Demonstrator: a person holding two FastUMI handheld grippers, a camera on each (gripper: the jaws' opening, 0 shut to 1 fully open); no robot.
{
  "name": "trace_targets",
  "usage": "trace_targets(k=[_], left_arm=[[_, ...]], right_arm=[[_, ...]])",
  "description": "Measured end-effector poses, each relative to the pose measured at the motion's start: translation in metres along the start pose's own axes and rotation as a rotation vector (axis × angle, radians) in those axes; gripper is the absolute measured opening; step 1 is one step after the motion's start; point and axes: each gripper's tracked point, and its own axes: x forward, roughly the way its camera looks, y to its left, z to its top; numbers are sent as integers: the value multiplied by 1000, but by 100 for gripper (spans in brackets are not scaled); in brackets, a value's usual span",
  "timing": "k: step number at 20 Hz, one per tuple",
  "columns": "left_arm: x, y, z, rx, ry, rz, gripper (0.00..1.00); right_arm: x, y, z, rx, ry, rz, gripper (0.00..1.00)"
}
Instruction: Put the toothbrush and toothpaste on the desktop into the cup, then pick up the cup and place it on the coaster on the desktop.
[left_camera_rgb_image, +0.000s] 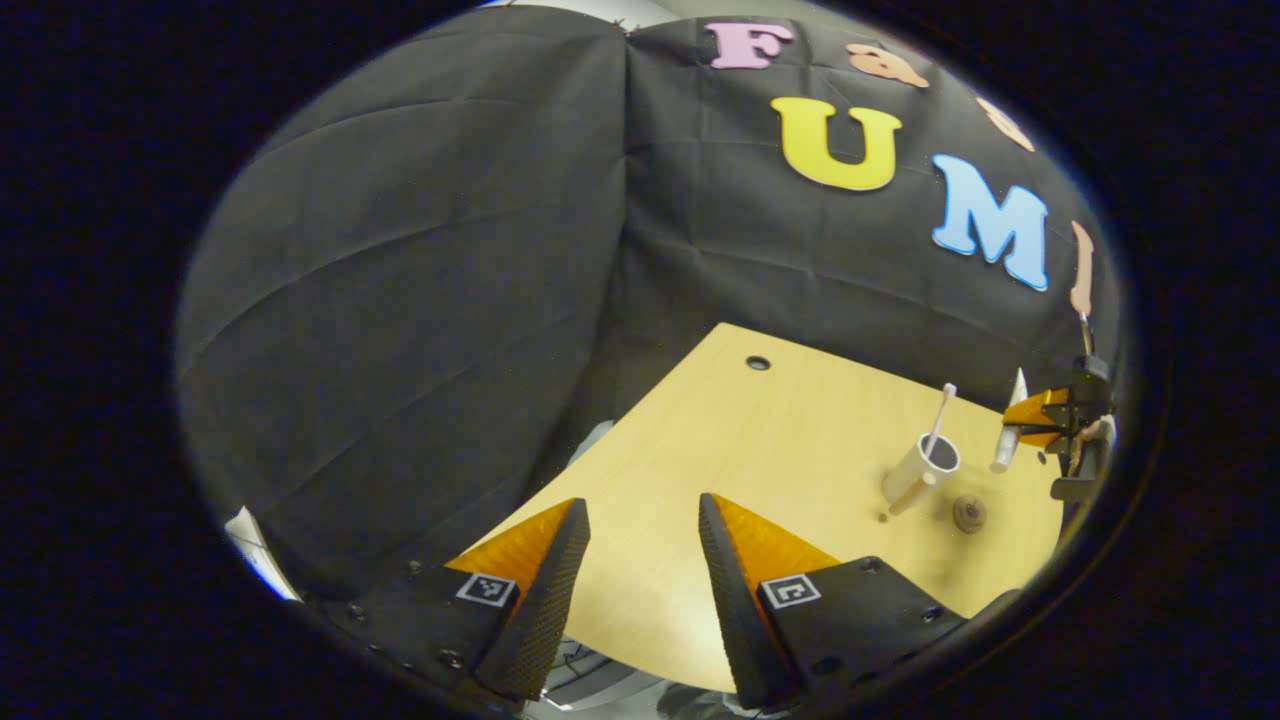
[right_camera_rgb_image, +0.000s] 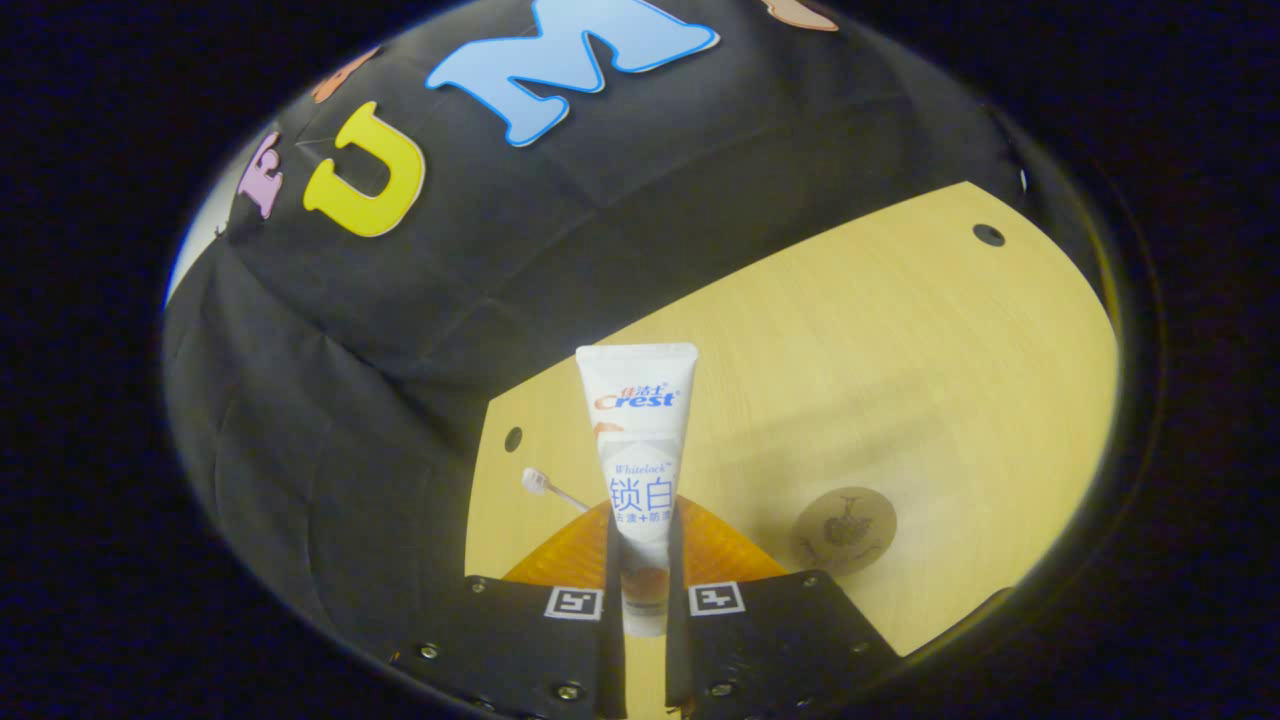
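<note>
My left gripper (left_camera_rgb_image: 642, 503) stands open over the near edge of the wooden desktop (left_camera_rgb_image: 760, 440), with nothing between its fingers. Far to the right a white cup (left_camera_rgb_image: 922, 468) stands on the desk with the white toothbrush (left_camera_rgb_image: 940, 408) leaning in it. A small round brown coaster (left_camera_rgb_image: 968, 513) lies just beside the cup. My right gripper (left_camera_rgb_image: 1040, 418) hovers right of the cup, shut on the white toothpaste tube (left_camera_rgb_image: 1008, 435). In the right gripper view my right gripper (right_camera_rgb_image: 642, 510) clamps the tube (right_camera_rgb_image: 640, 420), crimped end up. The toothbrush head (right_camera_rgb_image: 535, 482) peeks out at left, the coaster (right_camera_rgb_image: 845, 530) at right.
The desktop (right_camera_rgb_image: 900, 340) has round cable holes (left_camera_rgb_image: 758, 363) (right_camera_rgb_image: 988, 235) (right_camera_rgb_image: 513, 438) near its far edge. Black cloth walls close it in behind and to the side. Most of the wood left of the cup is bare.
</note>
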Motion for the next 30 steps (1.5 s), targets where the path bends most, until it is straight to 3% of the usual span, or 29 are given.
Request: trace_targets(k=[6,15,16,20,21,23,29,30], left_arm=[[-20,28,-27,-63,35,86,74],[-11,-22,-14,-37,27,-7,74],[-9,-27,-12,-25,26,-19,74],[-9,-47,-7,14,27,-62,74],[-8,-50,-8,18,30,-71,74],[-6,-55,-9,26,33,-85,74],[-3,-83,-9,58,47,-168,74],[-2,-90,-9,66,51,-187,75]], right_arm=[[49,32,1,-68,-48,9,17],[68,27,-23,-219,-87,-31,17],[67,28,-22,-230,-97,-33,23],[65,26,-34,-262,-81,-32,33],[62,24,-37,-260,-72,-26,30],[58,24,-40,-257,-70,-20,39],[43,32,-44,-264,-68,25,42],[41,36,-43,-261,-67,44,62]])
